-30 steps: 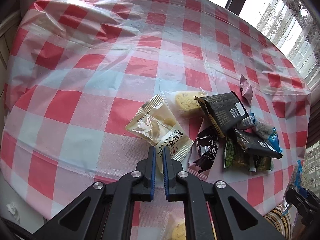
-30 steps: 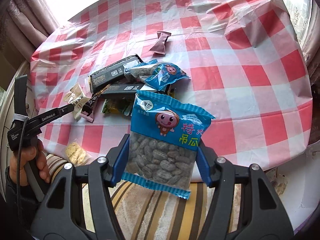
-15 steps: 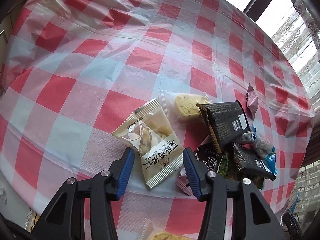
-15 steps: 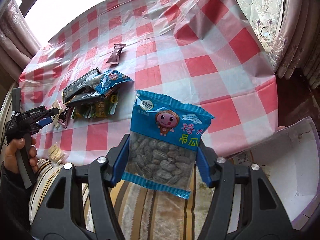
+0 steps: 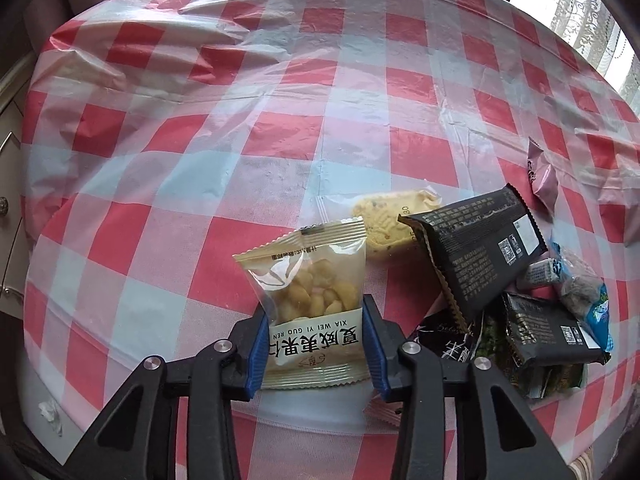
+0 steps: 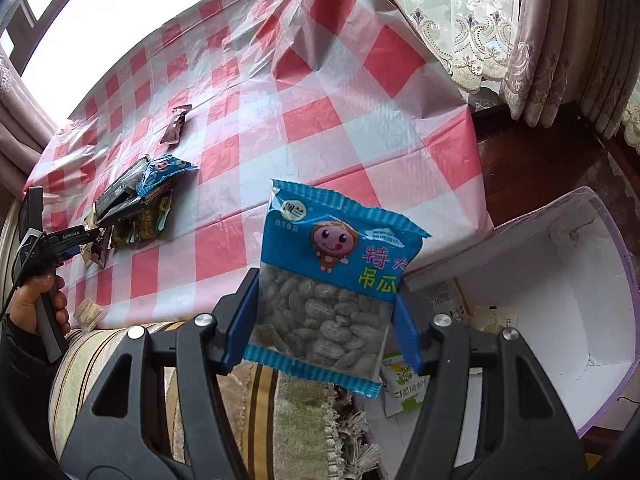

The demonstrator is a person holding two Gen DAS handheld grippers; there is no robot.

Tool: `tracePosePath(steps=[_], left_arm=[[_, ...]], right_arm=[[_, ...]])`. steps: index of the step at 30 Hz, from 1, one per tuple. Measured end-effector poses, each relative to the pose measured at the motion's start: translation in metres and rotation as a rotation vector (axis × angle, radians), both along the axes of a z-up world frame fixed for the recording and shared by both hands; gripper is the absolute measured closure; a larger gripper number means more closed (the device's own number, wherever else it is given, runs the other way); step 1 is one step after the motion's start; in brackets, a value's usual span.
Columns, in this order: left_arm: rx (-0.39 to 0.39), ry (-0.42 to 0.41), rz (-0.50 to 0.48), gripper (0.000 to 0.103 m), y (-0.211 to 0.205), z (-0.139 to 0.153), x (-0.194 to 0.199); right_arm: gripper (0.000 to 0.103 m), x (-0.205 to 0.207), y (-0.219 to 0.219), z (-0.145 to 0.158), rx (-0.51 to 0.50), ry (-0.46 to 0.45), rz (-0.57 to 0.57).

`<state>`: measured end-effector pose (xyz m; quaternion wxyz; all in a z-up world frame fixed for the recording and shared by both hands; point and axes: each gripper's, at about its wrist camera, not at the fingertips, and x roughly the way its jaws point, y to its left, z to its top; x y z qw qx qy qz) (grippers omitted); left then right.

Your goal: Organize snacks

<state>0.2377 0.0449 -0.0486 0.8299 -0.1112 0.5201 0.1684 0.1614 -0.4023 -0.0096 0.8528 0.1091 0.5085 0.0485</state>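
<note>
On the red-and-white checked tablecloth (image 5: 280,128), near its front edge, left gripper (image 5: 316,344) clamped on a beige macadamia nut packet (image 5: 310,300), blue pads (image 5: 256,354) pressed against both side edges of the packet's printed lower half, clear window with pale nuts standing up above the fingers. Just behind and to the right, a clear-wrapped yellowish cake (image 5: 384,220), partly under a black snack bag (image 5: 476,248); further right, a second black packet (image 5: 548,328), a small blue-and-clear packet (image 5: 580,292) and a green packet (image 5: 560,380) piled together, touching and overlapping. Apart from the pile, toward the far right, a single purplish-brown wrapped candy (image 5: 542,176). Off the table's corner, right gripper (image 6: 322,332) closed on a blue peanut packet (image 6: 336,276) with a cartoon face, held upright in the air, shelled peanuts visible through the clear lower part. Below and to the right, an open white box with purple trim (image 6: 568,300) on the floor, a few packets already inside, among them a green-and-white one (image 6: 404,392). Beneath the gripper, a striped cushion (image 6: 100,352).
</note>
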Motion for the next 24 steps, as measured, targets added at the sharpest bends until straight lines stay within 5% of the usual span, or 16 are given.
tracePosePath(steps=[12,24], left_arm=[[0.039,-0.107,-0.014,0.061,-0.026,0.040,-0.031],[-0.043,-0.156,-0.367,0.061,-0.172,0.068,-0.030]], right_arm=[[0.039,-0.011,-0.037,-0.009,0.027,0.003,-0.064],[0.039,-0.027,-0.084,-0.020,0.020,0.013,-0.173]])
